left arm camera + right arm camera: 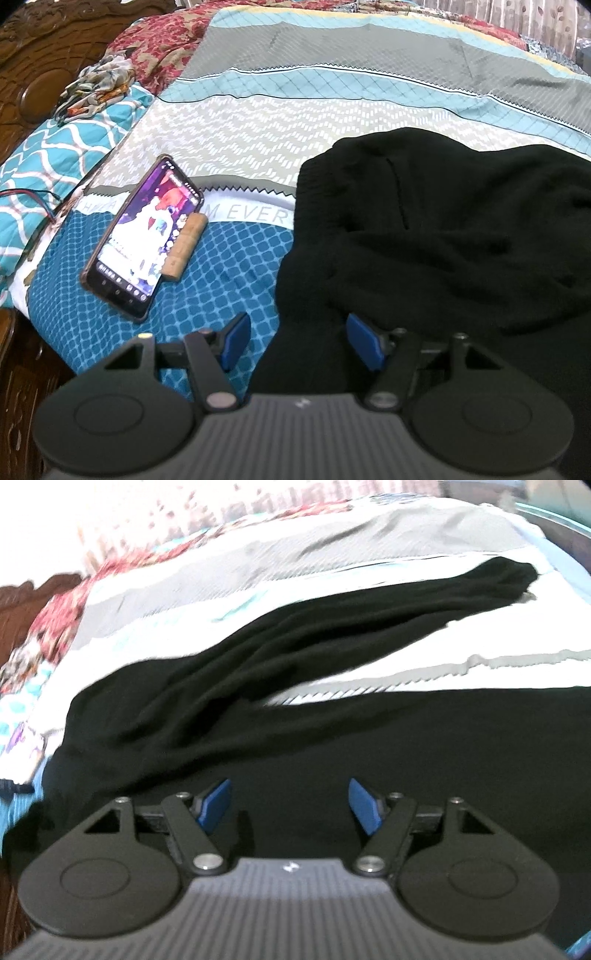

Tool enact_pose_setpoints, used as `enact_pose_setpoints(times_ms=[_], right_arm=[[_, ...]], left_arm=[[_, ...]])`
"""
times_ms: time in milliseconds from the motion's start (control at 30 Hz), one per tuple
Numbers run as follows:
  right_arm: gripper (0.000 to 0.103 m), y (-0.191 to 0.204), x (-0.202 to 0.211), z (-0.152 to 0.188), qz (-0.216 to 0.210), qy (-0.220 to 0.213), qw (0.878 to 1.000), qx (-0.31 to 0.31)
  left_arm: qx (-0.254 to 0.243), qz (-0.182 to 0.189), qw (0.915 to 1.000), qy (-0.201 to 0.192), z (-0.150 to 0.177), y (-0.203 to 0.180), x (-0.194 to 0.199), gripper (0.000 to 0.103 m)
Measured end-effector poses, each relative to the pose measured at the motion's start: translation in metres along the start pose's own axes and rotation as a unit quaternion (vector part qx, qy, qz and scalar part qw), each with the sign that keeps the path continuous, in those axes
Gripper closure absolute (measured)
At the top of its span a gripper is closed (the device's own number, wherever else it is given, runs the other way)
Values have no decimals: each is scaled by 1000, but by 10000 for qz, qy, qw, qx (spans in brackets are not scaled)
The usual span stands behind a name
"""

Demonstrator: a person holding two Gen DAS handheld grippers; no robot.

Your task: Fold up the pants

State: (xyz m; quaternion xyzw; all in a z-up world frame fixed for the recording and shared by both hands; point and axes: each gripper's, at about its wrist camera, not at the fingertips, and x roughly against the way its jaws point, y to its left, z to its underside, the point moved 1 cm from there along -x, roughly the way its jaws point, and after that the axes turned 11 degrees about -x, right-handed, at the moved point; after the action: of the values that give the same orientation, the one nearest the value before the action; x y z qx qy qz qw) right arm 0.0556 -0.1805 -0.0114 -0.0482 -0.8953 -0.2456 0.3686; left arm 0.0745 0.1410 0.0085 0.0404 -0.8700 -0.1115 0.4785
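Black pants (443,229) lie spread on a patterned bedspread (280,122). In the left wrist view their waist end fills the right half, and my left gripper (295,341) hovers open over the pants' near left edge, nothing pinched between its blue pads. In the right wrist view the black pants (295,657) show two legs: one runs to the far right, the other lies across the foreground. My right gripper (290,805) is open above the near leg, with only dark cloth below its blue pads (364,805).
A lit phone (142,236) rests on the bedspread left of the pants, a cork-like cylinder (186,249) against its right side. A carved wooden headboard (33,74), a crumpled floral cloth (99,85) and thin wires (33,195) lie at the far left.
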Motion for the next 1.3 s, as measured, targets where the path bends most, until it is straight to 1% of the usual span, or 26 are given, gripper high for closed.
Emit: enact_pose_setpoints(times_ms=[33,100,133,200,233,267,367,433,500,567,600,667,733,800,867,933,967,1000,1033,1067,1133,1167,1200,1233,1267,1300], right_arm=[[31,-3,-3,0,56,45,10000,-14],[32,-9,-17,3,244,375,9990,-27],[33,-12,-20,3,243,455,9987,-37],[34,-12,-16,-5,79,411,9991,-44],[35,-13,-12,-13,15,318,9995,-64],[35,-16,-9,-24,15,171,9998,-104],[35,-31,-2,-60,162,-206,9991,-345],[35,-45,-2,-85,372,-396,9972,-506],[35,-57,-3,-109,623,-555,9946,-618],[35,-67,-5,-133,835,-757,9917,-623],[35,-72,-8,-148,983,-845,9897,-605],[35,-82,-17,-176,1196,-937,9862,-654],[34,-95,-28,-203,1306,-944,9833,-840],[34,-107,-45,-229,1434,-943,9788,-1118],[34,-118,-59,-247,1497,-861,9759,-1331],[34,-127,-77,-267,1756,-825,9693,-1514],[35,-130,-88,-275,1964,-782,9650,-1552],[35,-134,-91,-281,2216,-852,9587,-1568],[34,-138,-93,-285,2441,-1065,9503,-1611],[34,-146,-91,-288,2526,-1268,9442,-1694],[32,-166,-87,-287,2619,-1457,9330,-1991],[28,-178,-88,-285,2644,-1443,9292,-2141],[26,-191,-91,-281,2677,-1359,9253,-2317],[26,-200,-96,-277,2679,-1250,9228,-2469],[29,-209,-103,-274,2607,-1095,9229,-2613],[61,-214,-111,-273,2382,-854,9281,-2731]], left_arm=[[-15,16,10000,1,-2,-1,-2,43],[-39,76,10000,-34,-10,-1,-6,43],[-48,101,9999,-68,-16,0,-8,43],[-82,78,9997,-220,-33,5,-9,42],[-117,60,9994,-329,-44,8,-11,40],[-176,36,9988,-462,-57,11,-13,37],[-557,-55,9948,-852,-92,13,-25,19],[-856,-33,9917,-963,-114,13,-45,18],[-1006,-17,9909,-892,-132,13,-66,18],[-1155,93,9894,-870,-145,11,-84,18],[-1233,170,9882,-895,-151,8,-88,16],[-1403,360,9841,-1032,-155,0,-92,11],[-1621,494,9786,-1167,-157,-10,-93,10],[-1819,525,9747,-1191,-158,-21,-100,10],[-1997,520,9713,-1184,-156,-30,-108,10],[-2242,406,9668,-1160,-153,-39,-116,14],[-2399,364,9635,-1132,-149,-44,-120,20],[-2542,357,9603,-1090,-145,-48,-124,26],[-2637,383,9580,-1064,-141,-51,-126,30],[-2733,413,9554,-1041,-137,-54,-128,41],[-2849,438,9521,-1025,-131,-59,-134,60],[-2858,467,9515,-1040,-130,-61,-134,82],[-2842,524,9516,-1047,-130,-62,-134,91],[-2804,460,9524,-1105,-131,-65,-132,93],[-2791,322,9524,-1185,-134,-66,-129,93],[-2769,204,9521,-1280,-139,-66,-126,94]])
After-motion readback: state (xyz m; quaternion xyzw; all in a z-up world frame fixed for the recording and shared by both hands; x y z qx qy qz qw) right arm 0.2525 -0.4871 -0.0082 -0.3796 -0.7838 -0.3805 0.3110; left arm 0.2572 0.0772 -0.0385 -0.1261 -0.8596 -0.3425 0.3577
